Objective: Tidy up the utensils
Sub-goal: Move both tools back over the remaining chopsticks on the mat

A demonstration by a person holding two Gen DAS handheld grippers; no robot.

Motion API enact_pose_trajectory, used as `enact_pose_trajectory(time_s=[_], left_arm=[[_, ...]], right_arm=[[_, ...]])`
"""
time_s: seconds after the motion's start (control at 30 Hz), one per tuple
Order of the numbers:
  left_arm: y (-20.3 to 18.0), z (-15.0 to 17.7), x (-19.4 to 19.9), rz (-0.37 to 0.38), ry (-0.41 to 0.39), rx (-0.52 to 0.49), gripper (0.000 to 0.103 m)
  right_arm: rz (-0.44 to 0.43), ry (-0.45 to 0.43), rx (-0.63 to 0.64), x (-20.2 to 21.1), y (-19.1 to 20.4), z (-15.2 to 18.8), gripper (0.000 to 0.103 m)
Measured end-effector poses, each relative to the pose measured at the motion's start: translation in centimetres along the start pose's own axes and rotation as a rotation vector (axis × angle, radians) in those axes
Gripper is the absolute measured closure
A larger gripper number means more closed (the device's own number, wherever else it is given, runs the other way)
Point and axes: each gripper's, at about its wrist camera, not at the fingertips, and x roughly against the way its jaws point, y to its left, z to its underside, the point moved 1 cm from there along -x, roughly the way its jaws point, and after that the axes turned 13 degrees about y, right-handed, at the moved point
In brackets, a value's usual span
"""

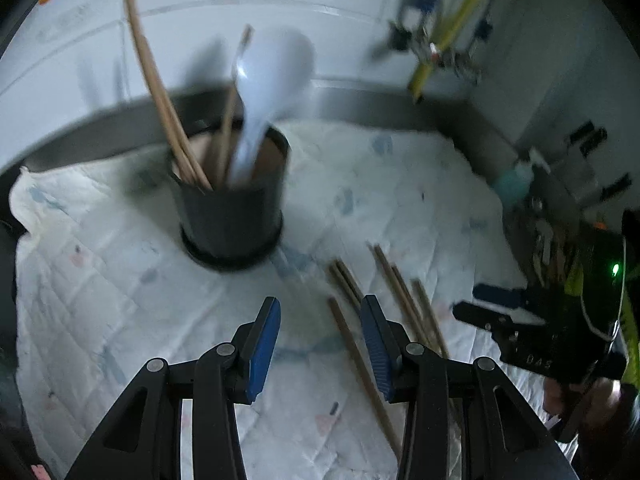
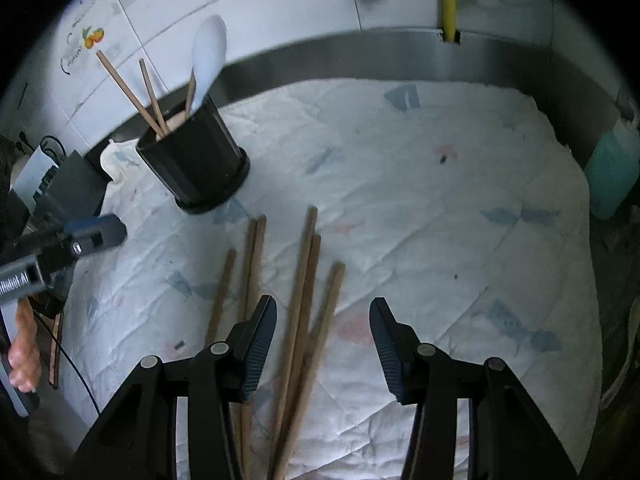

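Holding both my left tongs [image 1: 320, 322] and right tongs [image 2: 323, 322] apart, empty, above loose chopsticks [image 2: 304, 280] near the black holder [image 2: 196, 164].

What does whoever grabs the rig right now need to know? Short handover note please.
Left gripper: open, empty, over the cloth beside the loose chopsticks.
Right gripper: open, nothing gripped, several loose chopsticks lying between and below its fingers.
Black holder stands upright at the back of the cloth.
Done: three chopsticks and a white spoon already stand in the holder.
Left: about six chopsticks still lie on the cloth; pick them up and drop them in the holder.
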Motion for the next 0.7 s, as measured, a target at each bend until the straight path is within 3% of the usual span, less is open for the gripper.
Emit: enact_pose_trajectory(time_s=[0.1,0.2,0.37,0.7], left_arm=[[-1.0,0.7,-2.2,-0.007,0.043,-0.025,0.07],[-1.7,1.0,-4.4,0.008,0.089,-0.037,0.076],[-2.1,0.7,-7.1,0.025,0.127,-0.027,0.076],[-2.0,-1.2,-10.5,0.04,0.168,0.005,0.077]], right_arm=[[-0.003,0.01,-0.014,-0.6,-0.2,0.3,0.065],[-0.006,0.014,-0.024,-1.1,-0.4,0.4,0.067],[-0.015,0.02,-0.041,-1.7,-0.7,0.2,0.073],[-0.016,0.029,-0.048,-2.2,-0.7,-0.1,0.073]])
